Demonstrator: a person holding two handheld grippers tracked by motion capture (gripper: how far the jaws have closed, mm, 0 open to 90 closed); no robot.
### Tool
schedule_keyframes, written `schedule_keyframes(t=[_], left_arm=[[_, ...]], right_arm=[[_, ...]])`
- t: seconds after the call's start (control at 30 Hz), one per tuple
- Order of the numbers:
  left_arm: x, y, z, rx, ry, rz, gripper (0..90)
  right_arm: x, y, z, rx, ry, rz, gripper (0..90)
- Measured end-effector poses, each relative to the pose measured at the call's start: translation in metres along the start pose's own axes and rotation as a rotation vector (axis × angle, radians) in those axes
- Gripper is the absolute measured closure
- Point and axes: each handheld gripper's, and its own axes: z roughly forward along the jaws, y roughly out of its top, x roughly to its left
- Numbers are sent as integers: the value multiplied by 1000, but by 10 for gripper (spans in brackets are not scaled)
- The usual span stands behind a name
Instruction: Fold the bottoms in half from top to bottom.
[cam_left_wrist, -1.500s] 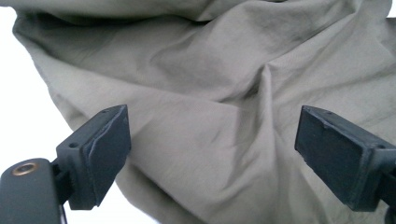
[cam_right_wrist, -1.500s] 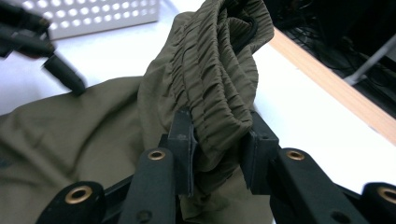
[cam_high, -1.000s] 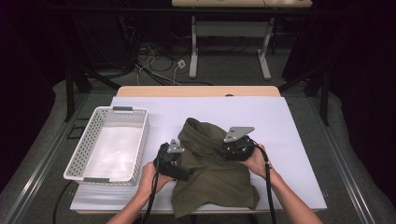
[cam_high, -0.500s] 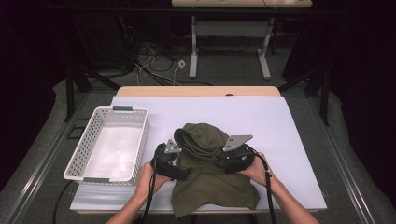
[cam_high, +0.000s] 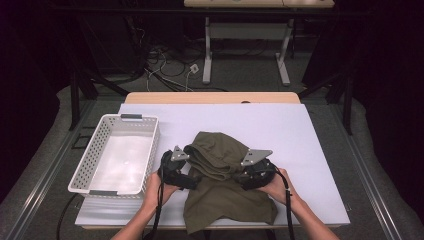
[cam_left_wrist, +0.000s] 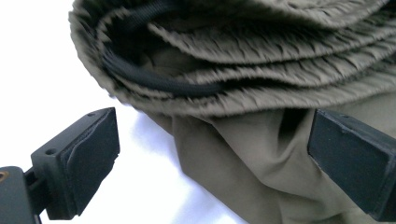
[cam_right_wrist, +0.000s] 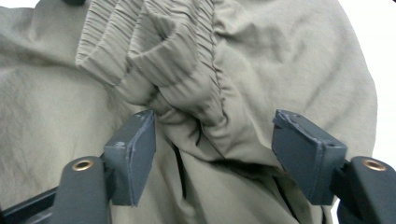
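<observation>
An olive-green garment (cam_high: 220, 200) with an elastic waistband lies folded on the white table (cam_high: 300, 130), its upper half doubled over the lower. My left gripper (cam_high: 192, 177) sits at the fold's left side. In the left gripper view it (cam_left_wrist: 219, 154) stands open, with the ribbed waistband (cam_left_wrist: 261, 70) just beyond the pads. My right gripper (cam_high: 240, 177) is at the fold's right side. Its jaws (cam_right_wrist: 219, 149) have just been opening and stand wide, with a bunched fold of waistband (cam_right_wrist: 177, 60) between them; the right pad is clear of the cloth.
A white perforated basket (cam_high: 85, 165) stands at the table's left, close to my left hand. Bare white table runs behind and to the right of the garment. The front edge is just under my forearms.
The bunched fold between the grippers has sunk flatter onto the lower half of the garment. Both hands have stayed about where they were.
</observation>
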Motion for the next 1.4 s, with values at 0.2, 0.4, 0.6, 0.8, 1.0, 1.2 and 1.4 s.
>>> schedule_keyframes(t=[0.2, 0.4, 0.6, 0.8, 1.0, 1.2, 1.4], left_arm=[[2, 1, 0, -11, 13, 0, 16], [3, 2, 0, -13, 17, 1, 16], [4, 4, -5, -27, 22, -7, 19], [7, 6, -6, -24, 38, -13, 51], [8, 10, -11, -74, 82, -16, 144], [12, 13, -11, -84, 113, -15, 279], [16, 12, 1, -48, 89, -12, 466]], right_arm=[[5, -1, 13, 55, -32, -6, 255], [5, -1, 17, 61, -65, -15, 521], [2, 0, 12, 23, -69, -11, 647], [2, 2, 11, 24, -83, -4, 678], [0, 3, 9, 16, -100, 3, 779], [-1, 6, 5, 14, -125, 10, 832], [-8, 5, 5, 14, -158, 12, 857]])
